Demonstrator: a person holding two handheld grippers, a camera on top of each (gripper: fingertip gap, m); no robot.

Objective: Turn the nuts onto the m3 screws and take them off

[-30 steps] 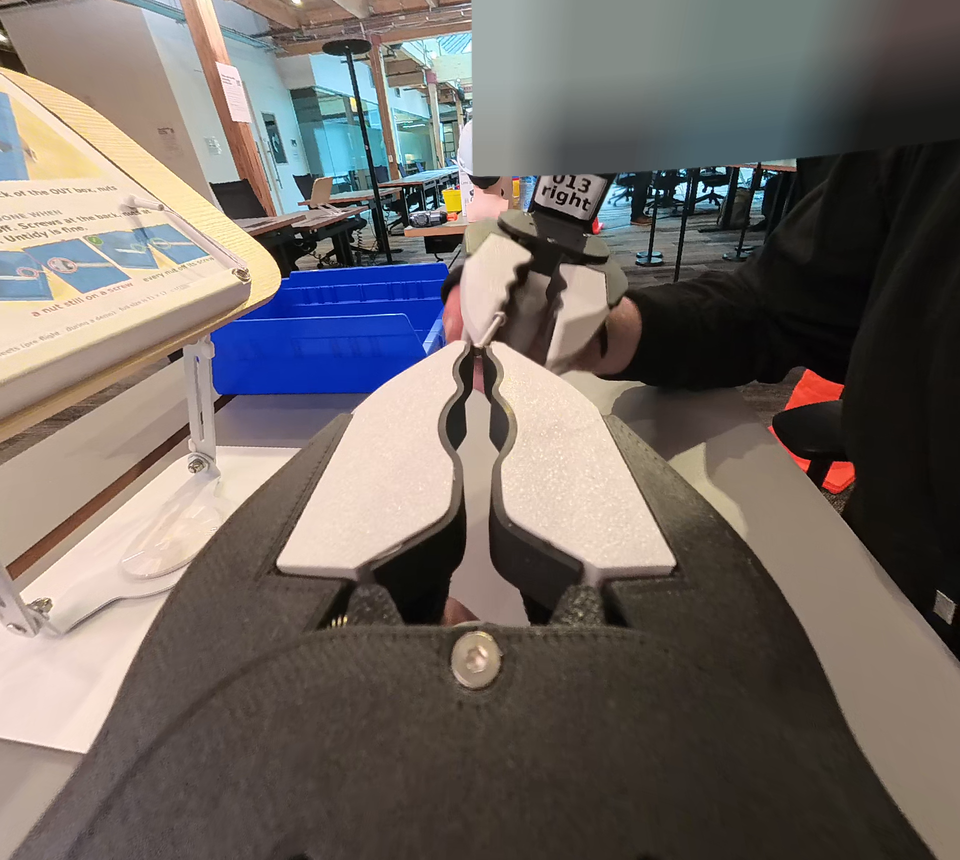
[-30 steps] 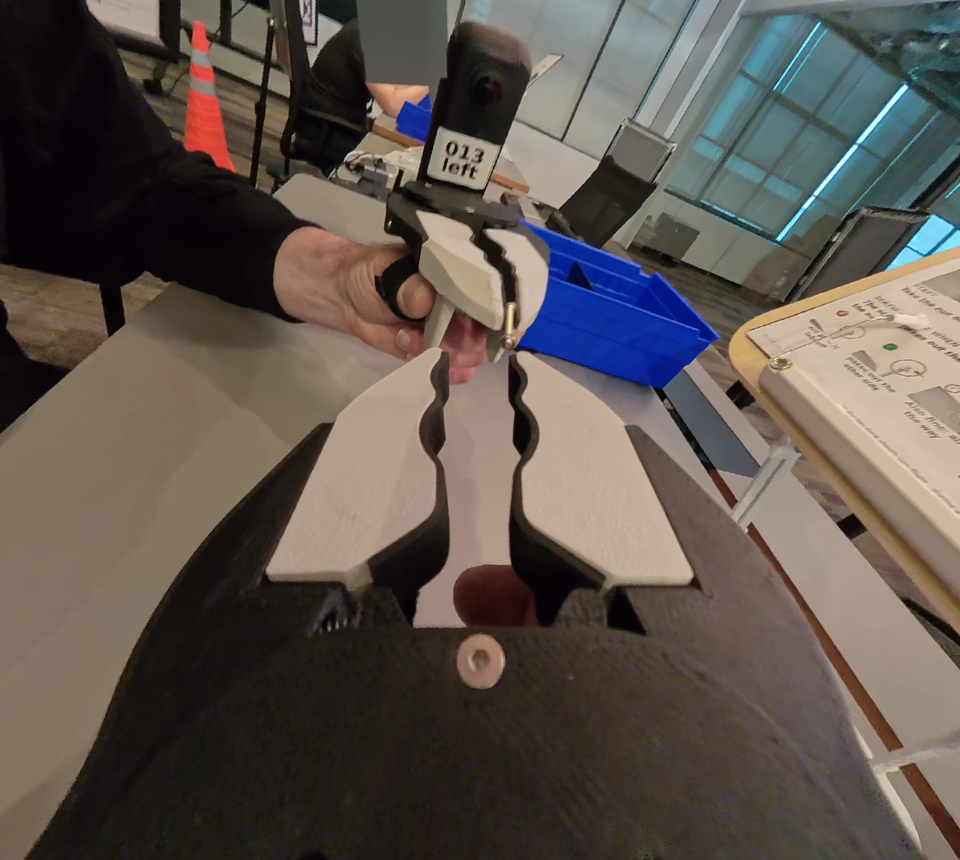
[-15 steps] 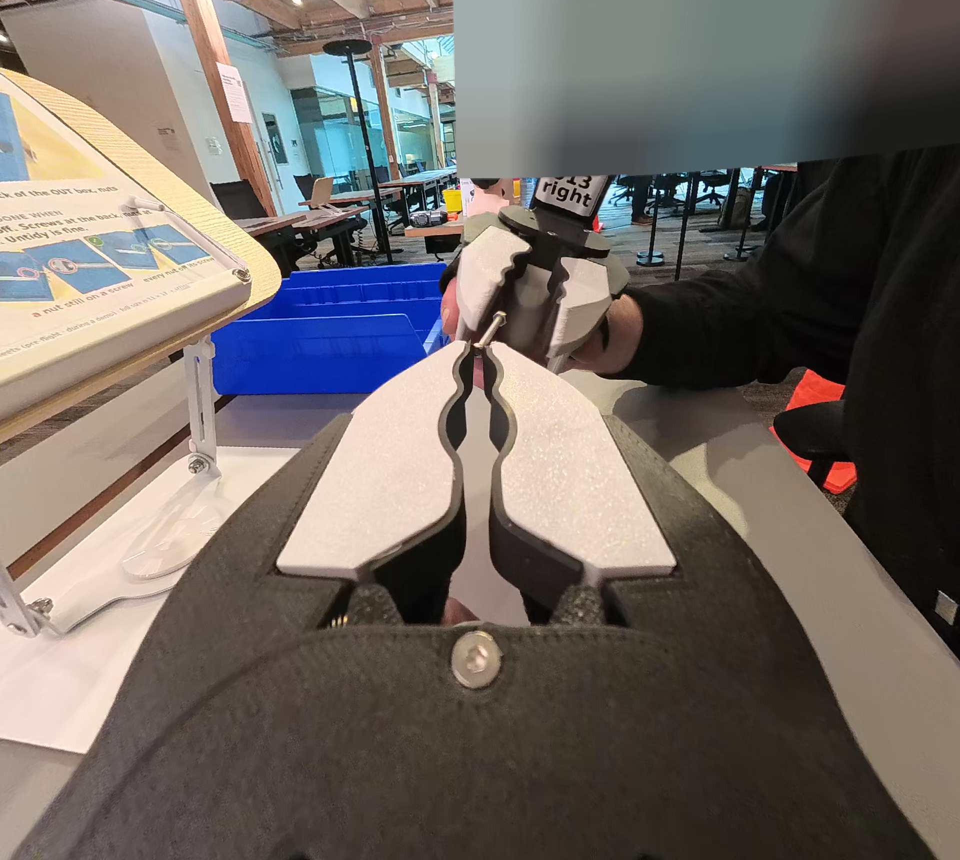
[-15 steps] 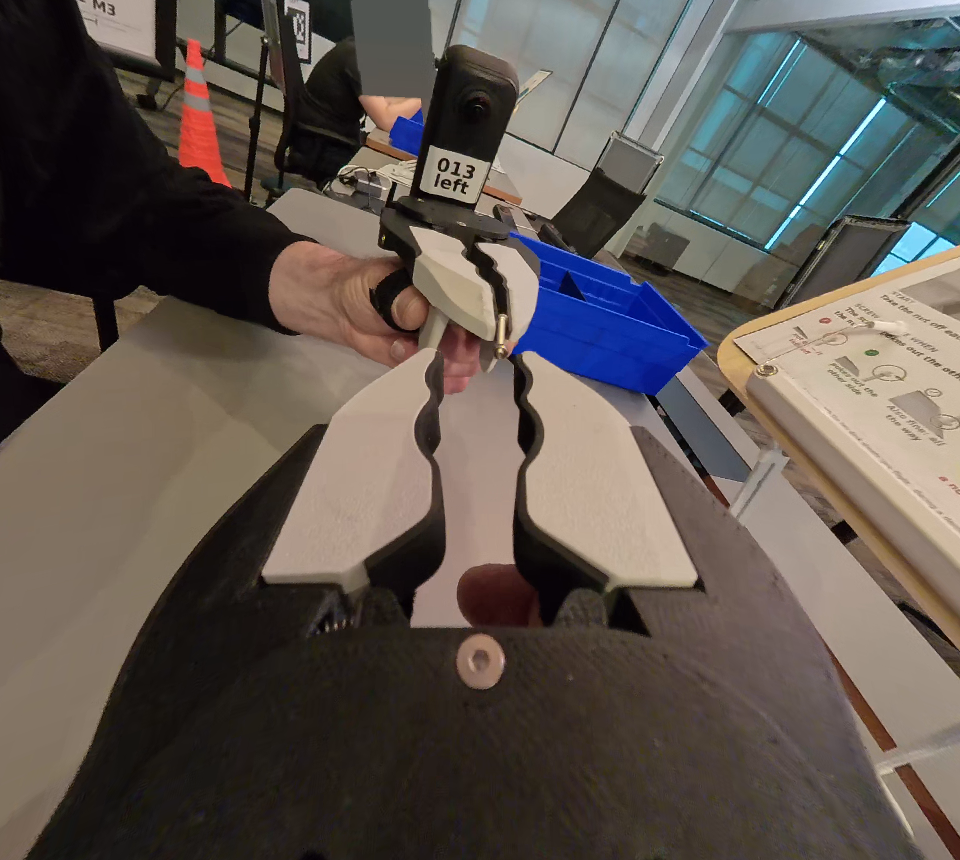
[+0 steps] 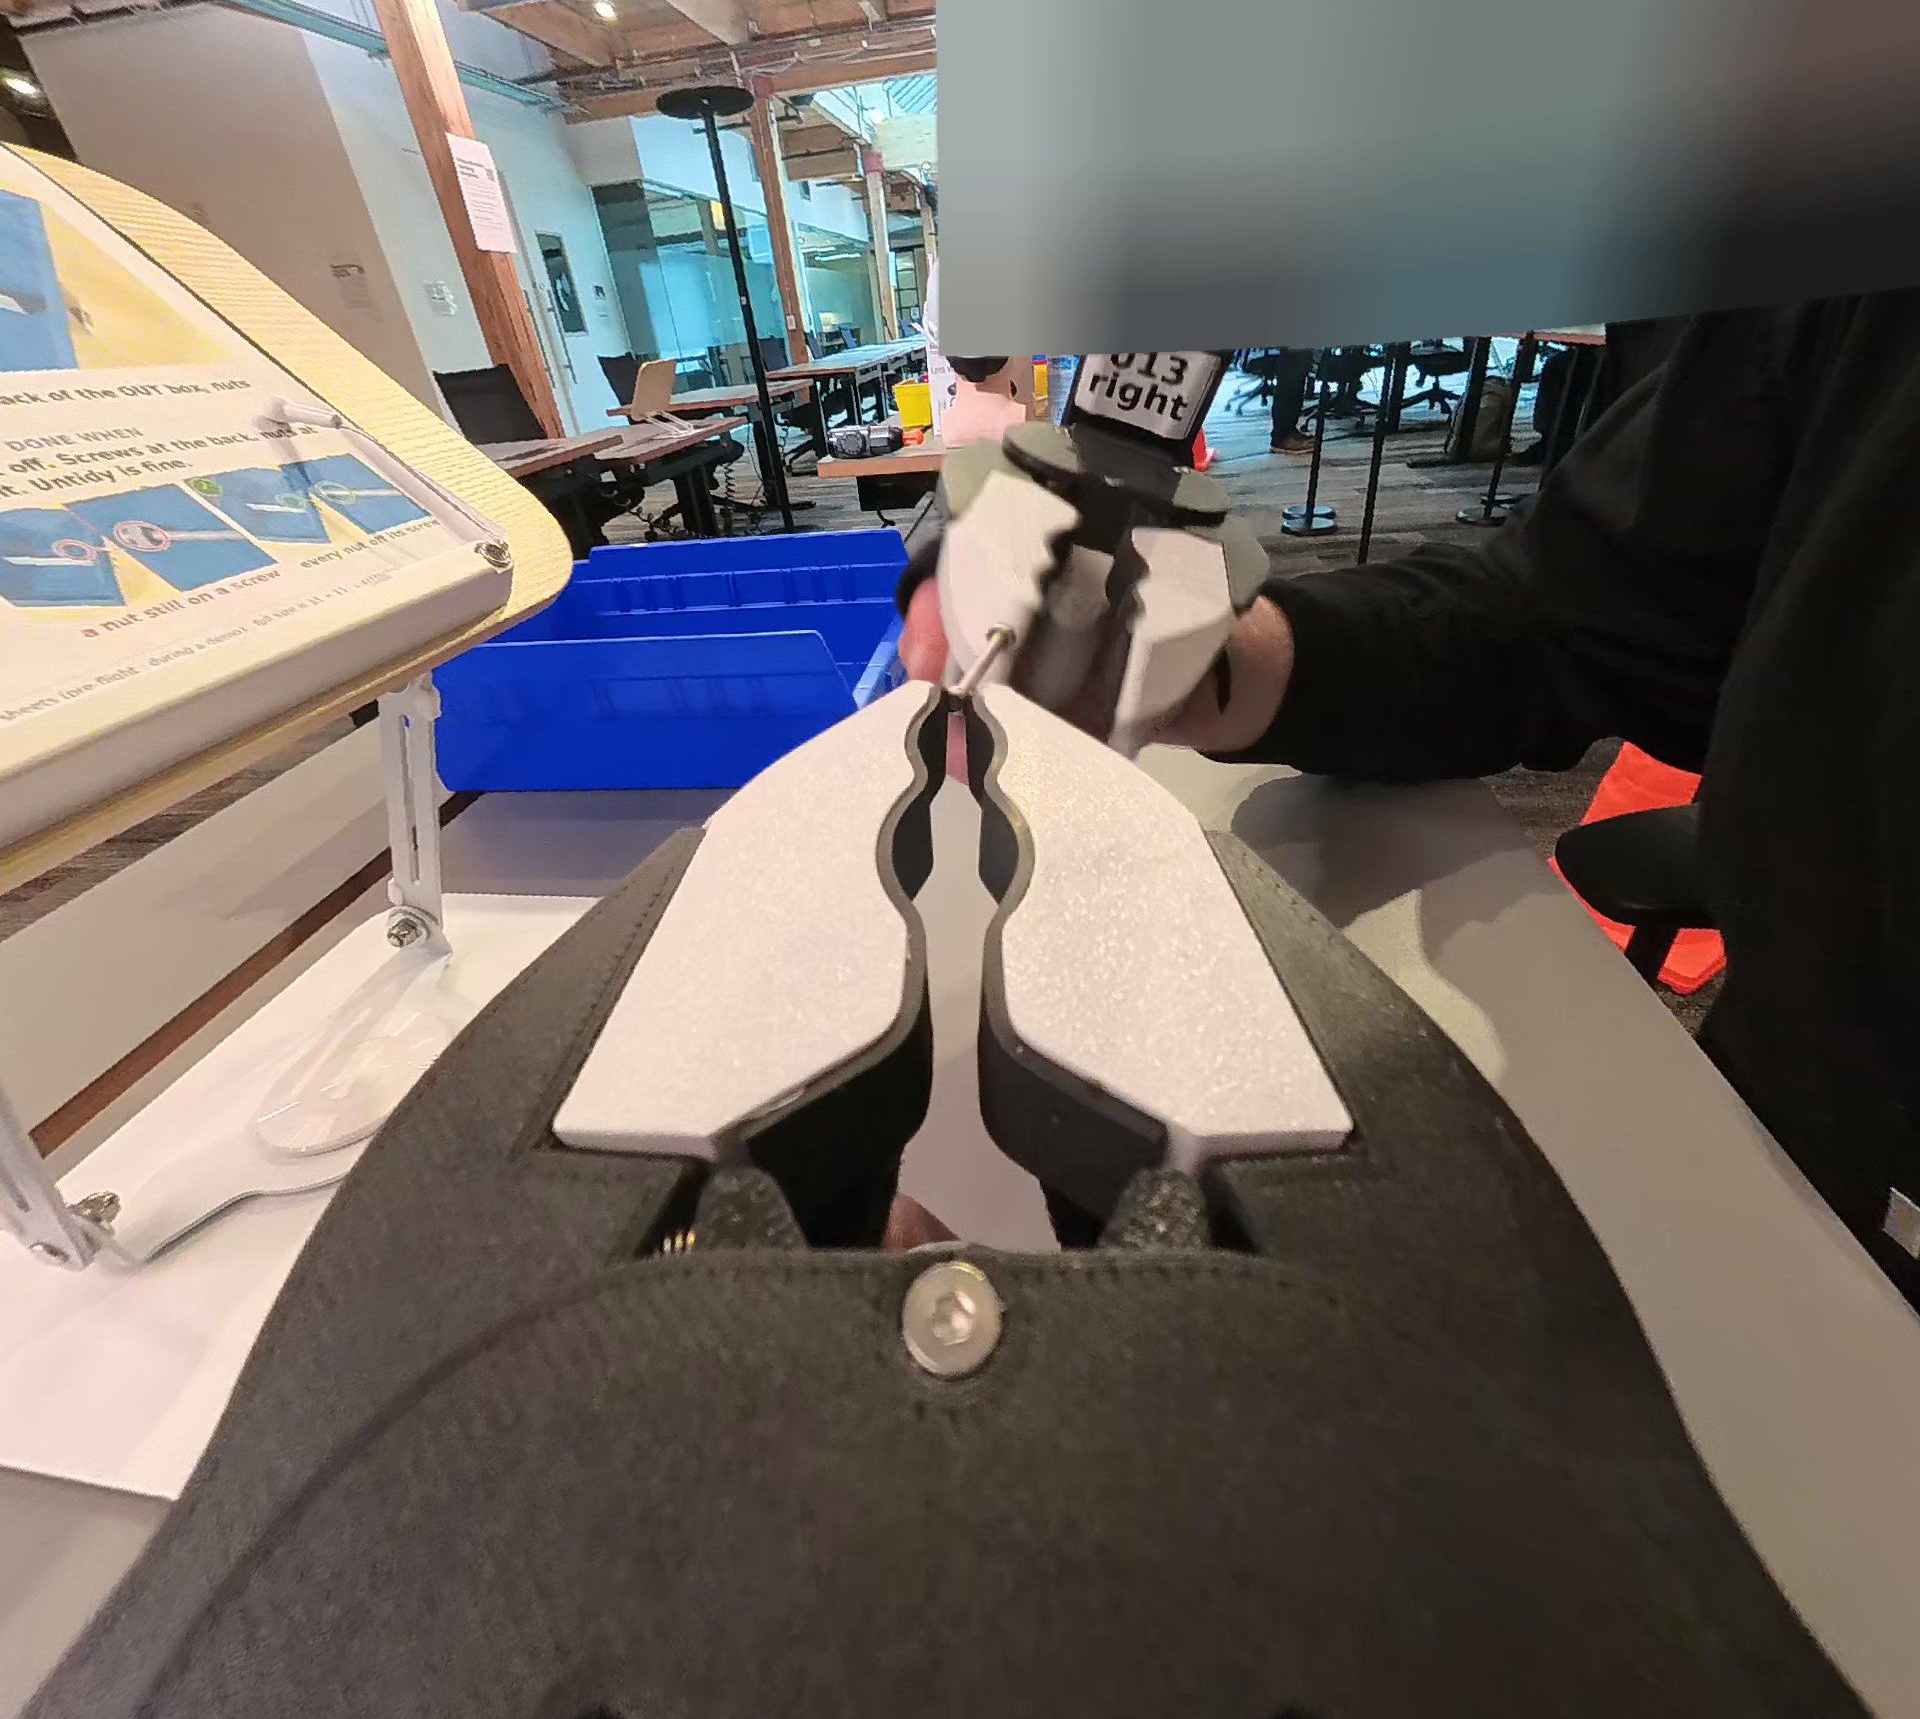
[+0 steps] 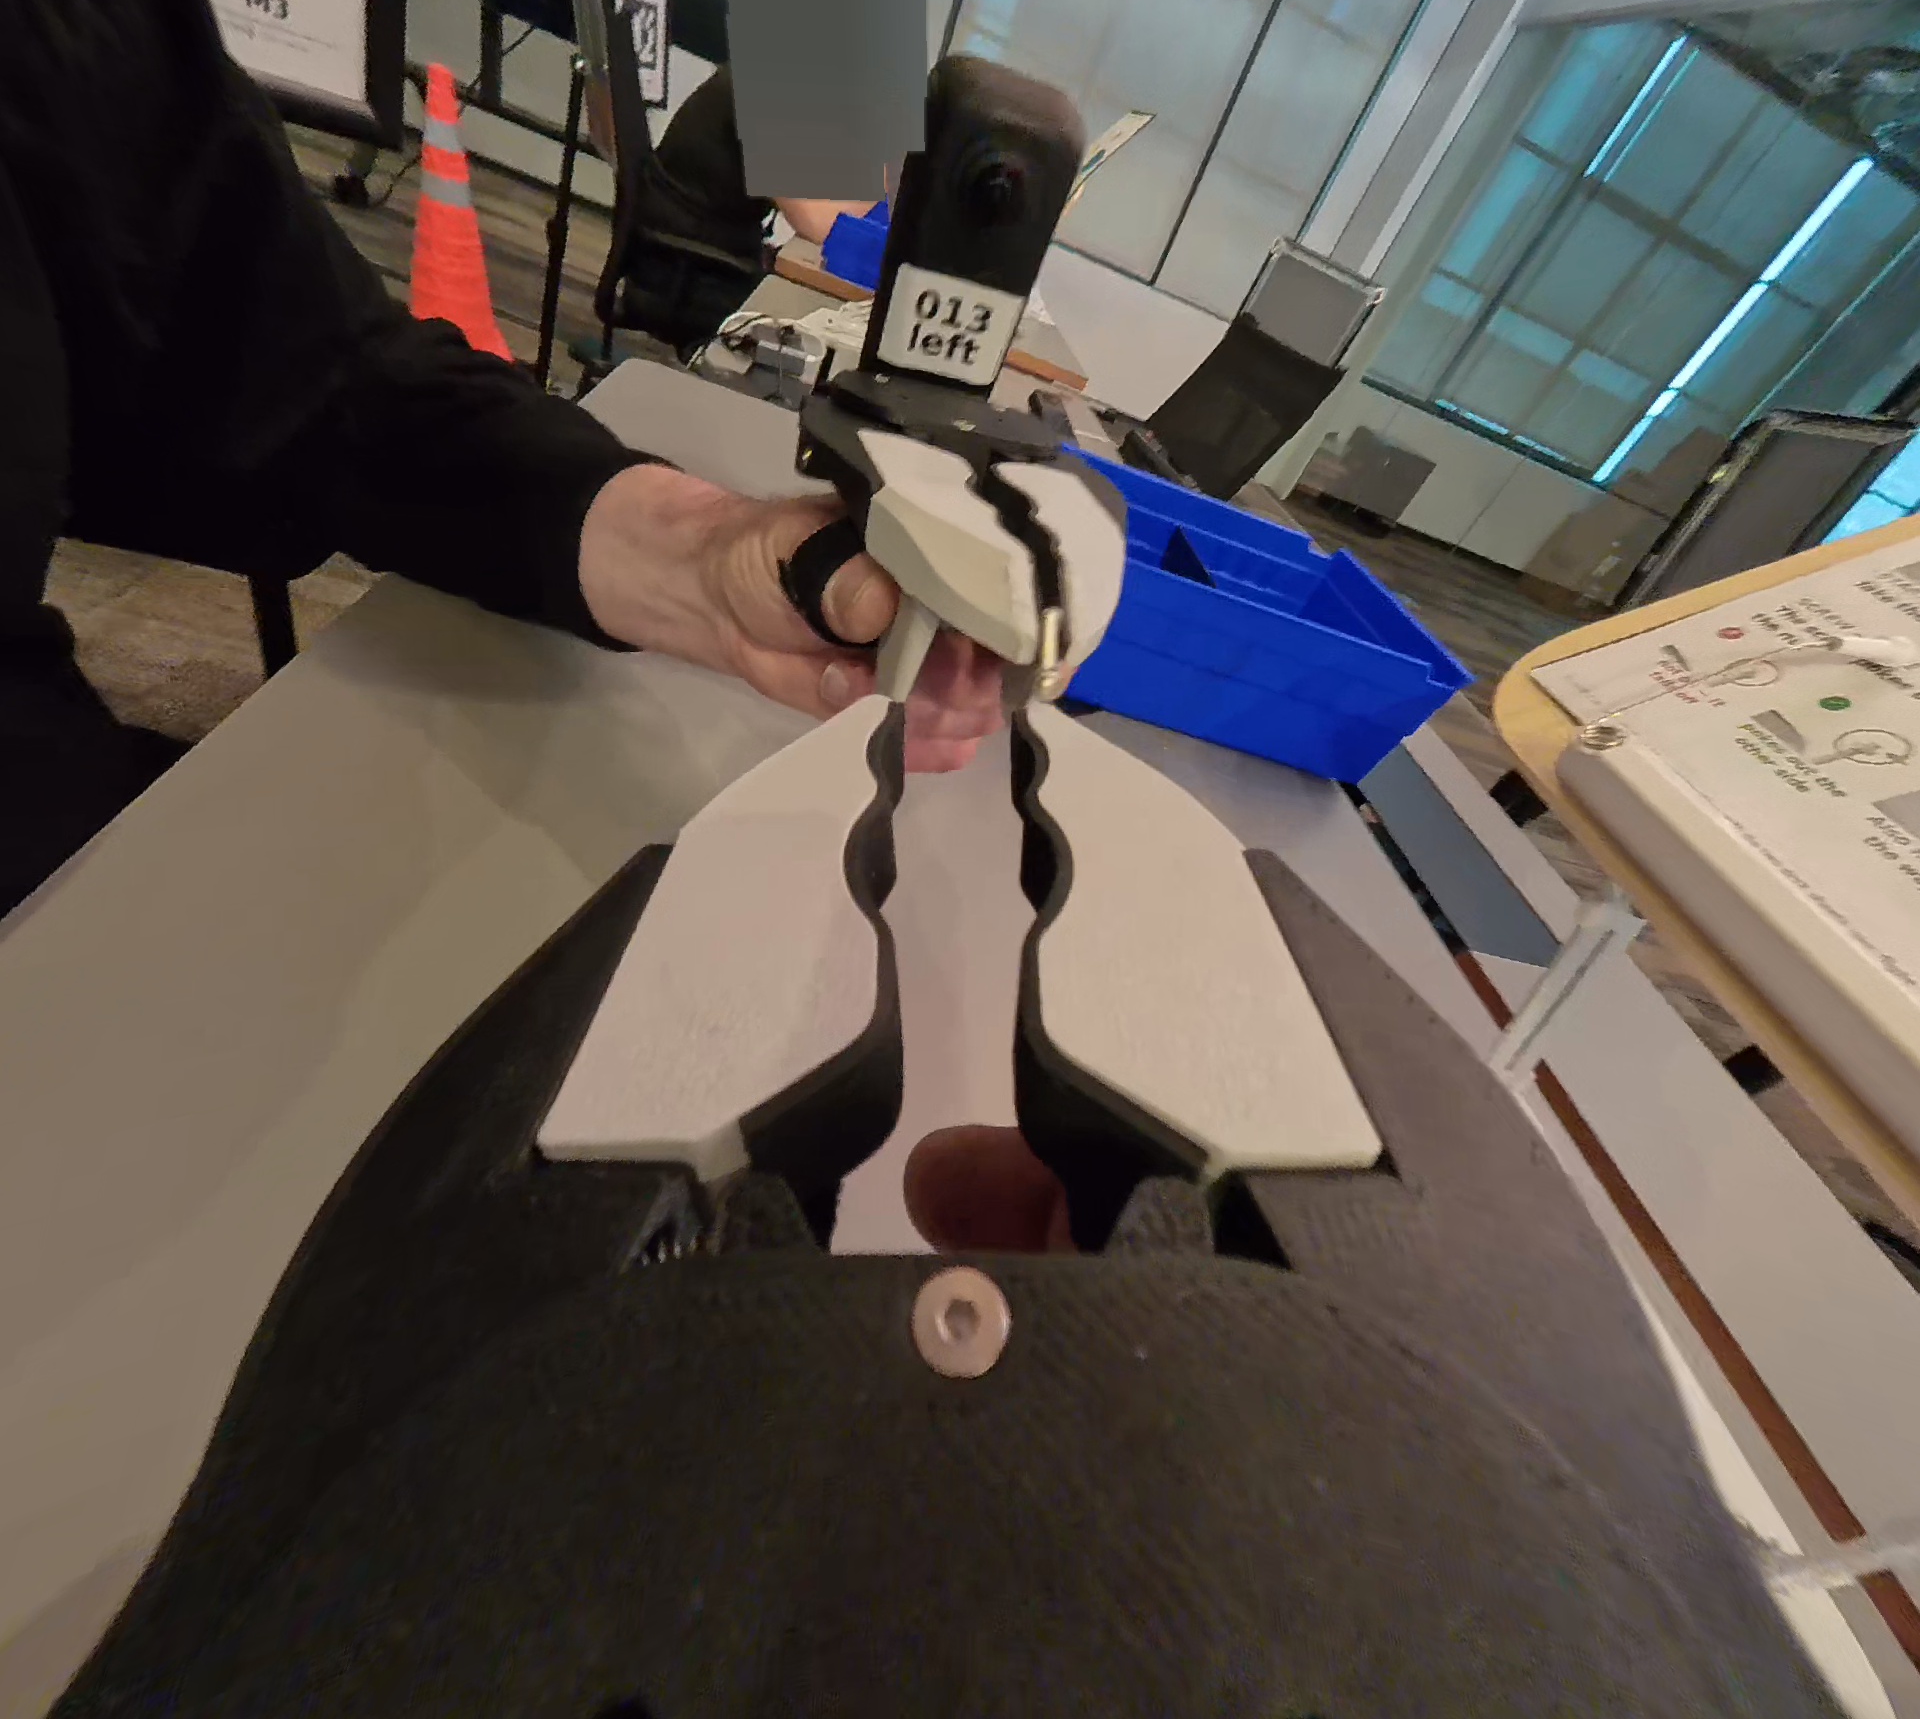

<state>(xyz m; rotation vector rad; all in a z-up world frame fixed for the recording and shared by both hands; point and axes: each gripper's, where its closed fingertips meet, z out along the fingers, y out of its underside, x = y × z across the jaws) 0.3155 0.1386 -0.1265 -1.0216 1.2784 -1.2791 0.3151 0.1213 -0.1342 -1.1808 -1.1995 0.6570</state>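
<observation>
My left gripper (image 5: 958, 703) is shut on a thin metal screw (image 5: 982, 659) that sticks out of its tips up towards the right gripper (image 5: 1070, 661). The right gripper hovers just beyond the screw with its fingers apart and nothing between them. In the right wrist view my right gripper (image 6: 951, 719) is open just below the left gripper (image 6: 1044, 641), and the screw (image 6: 1051, 656) hangs from the left tips, beside my right finger. A small thicker end shows on the screw; I cannot tell whether it is a nut. Both grippers are held above the grey table (image 5: 1558, 1046).
A blue bin (image 5: 644, 693) stands on the table behind the grippers; it also shows in the right wrist view (image 6: 1247, 630). A tilted instruction board (image 5: 208, 526) on a clear stand sits on white paper (image 5: 156, 1306) to the left. An orange cone (image 6: 447, 215) stands on the floor beyond.
The right gripper has tilted and drawn back slightly from the screw, so more of the screw shows beyond the left tips. The left gripper stays shut on it.
</observation>
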